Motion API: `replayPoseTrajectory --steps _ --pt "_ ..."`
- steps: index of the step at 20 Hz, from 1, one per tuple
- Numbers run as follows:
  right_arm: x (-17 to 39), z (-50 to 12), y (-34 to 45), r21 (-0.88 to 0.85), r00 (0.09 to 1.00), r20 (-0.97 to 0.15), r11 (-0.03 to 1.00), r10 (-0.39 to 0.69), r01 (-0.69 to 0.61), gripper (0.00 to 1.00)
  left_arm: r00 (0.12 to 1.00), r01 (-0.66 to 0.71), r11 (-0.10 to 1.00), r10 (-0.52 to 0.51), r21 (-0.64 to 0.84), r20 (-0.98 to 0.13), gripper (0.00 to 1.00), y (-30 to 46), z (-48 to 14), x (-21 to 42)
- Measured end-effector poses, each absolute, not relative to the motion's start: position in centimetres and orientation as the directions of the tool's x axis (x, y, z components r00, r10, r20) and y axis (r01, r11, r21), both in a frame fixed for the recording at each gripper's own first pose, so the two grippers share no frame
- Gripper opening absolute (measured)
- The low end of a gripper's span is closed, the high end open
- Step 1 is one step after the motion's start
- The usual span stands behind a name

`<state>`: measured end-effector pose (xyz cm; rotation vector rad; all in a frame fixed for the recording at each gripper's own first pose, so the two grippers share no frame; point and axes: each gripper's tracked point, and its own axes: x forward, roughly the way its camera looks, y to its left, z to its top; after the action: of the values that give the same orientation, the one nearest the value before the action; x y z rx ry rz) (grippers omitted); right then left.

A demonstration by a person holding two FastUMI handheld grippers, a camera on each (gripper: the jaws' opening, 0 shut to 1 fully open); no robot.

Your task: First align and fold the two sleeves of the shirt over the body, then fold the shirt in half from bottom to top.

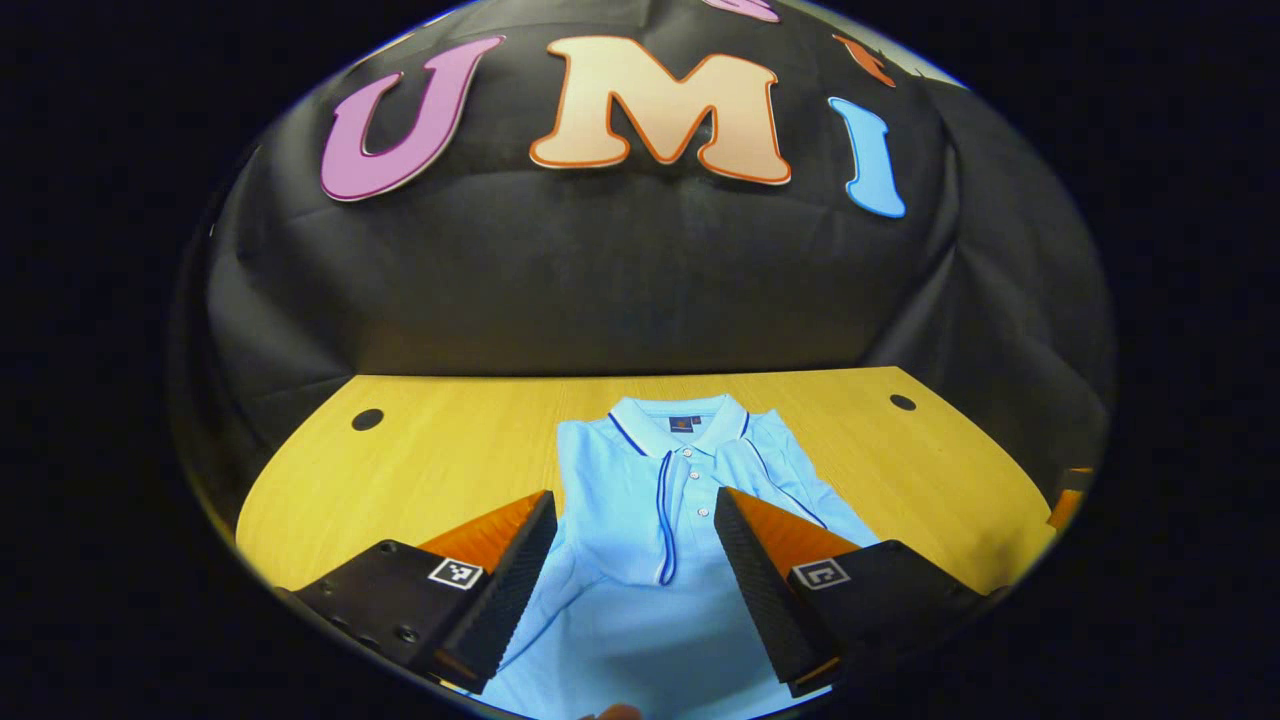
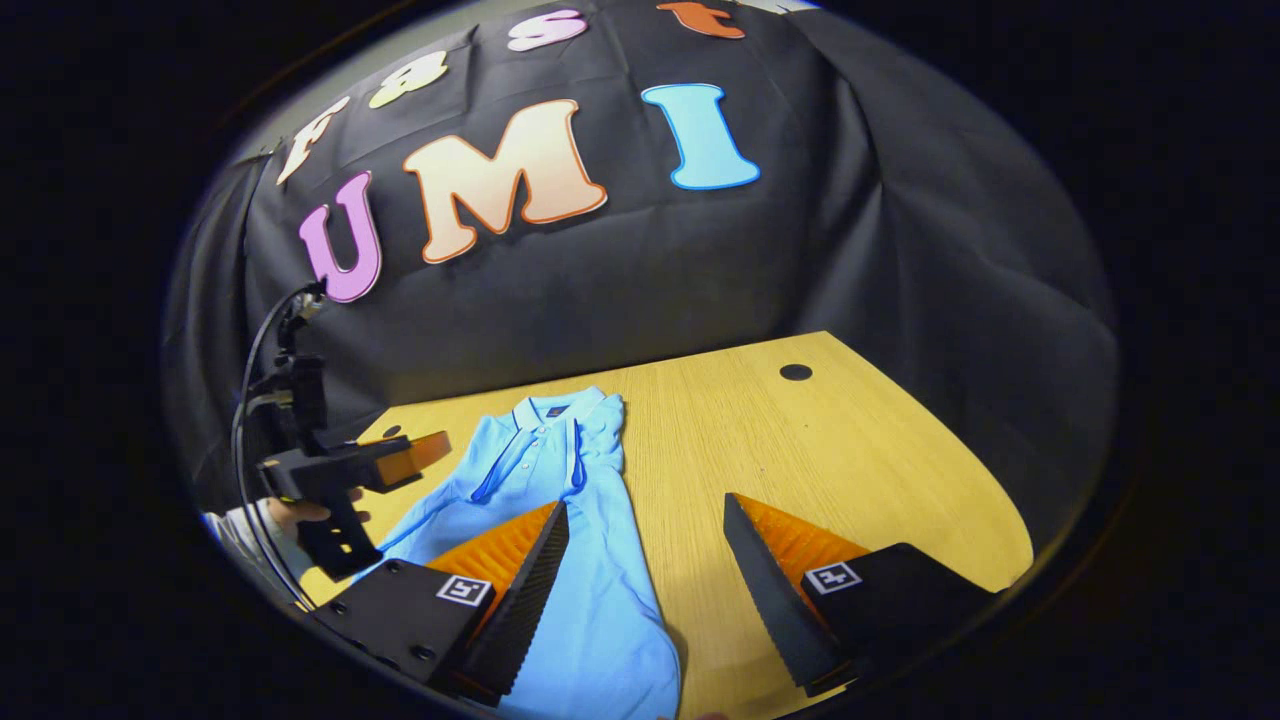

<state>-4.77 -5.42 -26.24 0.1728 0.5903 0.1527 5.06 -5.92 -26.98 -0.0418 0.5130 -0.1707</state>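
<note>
A light blue polo shirt (image 1: 640, 510) lies flat on the wooden table (image 1: 420, 450), collar toward the far wall, with dark piping at the collar and placket. Both sleeves lie folded in over the body, which makes a narrow strip. My left gripper (image 1: 632, 545) hovers open above the shirt's chest, nothing between its fingers. In the right gripper view the shirt (image 2: 590, 590) runs down the left side. My right gripper (image 2: 645, 560) stands open over the shirt's right edge and bare table. The left gripper (image 2: 400, 455), held by a hand, hangs above the shirt's left side.
The table has a round dark hole near each far corner (image 1: 367, 419) (image 1: 902, 402). Black cloth closes the booth behind the table. Bare wood (image 2: 850, 460) lies to the right of the shirt.
</note>
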Motion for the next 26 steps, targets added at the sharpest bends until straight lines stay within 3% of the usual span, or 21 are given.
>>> replayPoseTrajectory --steps 1,2,10,17,19,20,21,23,24,26 --pt "-5.2 -26.1 -5.1 0.198 0.822 -0.534 0.974 0.199 -0.107 0.92 0.859 0.146 0.986 -0.168 -0.082 -0.484 0.96 -5.2 -26.5 4.0" --pt "-5.5 -25.9 -5.0 0.192 0.822 -0.532 0.974 0.206 -0.120 0.98 0.860 0.139 0.987 -0.160 -0.079 -0.485 0.96 -4.6 -26.3 2.9" --pt "-10.5 -26.2 -3.8 0.093 0.802 -0.533 0.961 0.269 -0.260 0.98 0.836 0.145 0.988 -0.149 -0.050 -0.529 0.95 -0.4 -25.7 -7.3" --pt "-17.9 -30.1 -4.4 0.064 0.715 -0.632 0.939 0.300 -0.337 0.93 0.742 0.195 0.980 -0.129 0.028 -0.658 0.95 1.9 -30.0 -17.7" --pt "-20.0 -31.4 -4.5 0.068 0.681 -0.666 0.935 0.302 -0.348 0.98 0.715 0.194 0.981 -0.121 0.029 -0.688 0.95 2.5 -31.2 -20.1" --pt "-20.9 -31.9 -4.4 0.075 0.667 -0.681 0.935 0.303 -0.348 0.93 0.705 0.187 0.982 -0.112 0.030 -0.700 0.95 2.9 -31.8 -20.9" --pt "-21.7 -32.5 -4.4 0.078 0.653 -0.695 0.934 0.302 -0.349 0.98 0.696 0.179 0.983 -0.105 0.030 -0.710 0.95 3.2 -32.3 -21.7" --pt "-22.9 -33.6 -4.3 0.067 0.632 -0.721 0.935 0.286 -0.347 0.98 0.689 0.166 0.986 -0.092 0.032 -0.719 0.95 3.9 -33.0 -22.8" --pt "-23.3 -34.2 -4.1 0.073 0.616 -0.735 0.936 0.284 -0.344 0.93 0.680 0.164 0.986 -0.088 0.035 -0.728 0.95 4.2 -33.5 -23.2" --pt "-24.2 -35.3 -3.6 0.089 0.588 -0.758 0.938 0.281 -0.334 0.98 0.658 0.166 0.985 -0.075 0.047 -0.749 0.95 4.9 -34.7 -24.3"
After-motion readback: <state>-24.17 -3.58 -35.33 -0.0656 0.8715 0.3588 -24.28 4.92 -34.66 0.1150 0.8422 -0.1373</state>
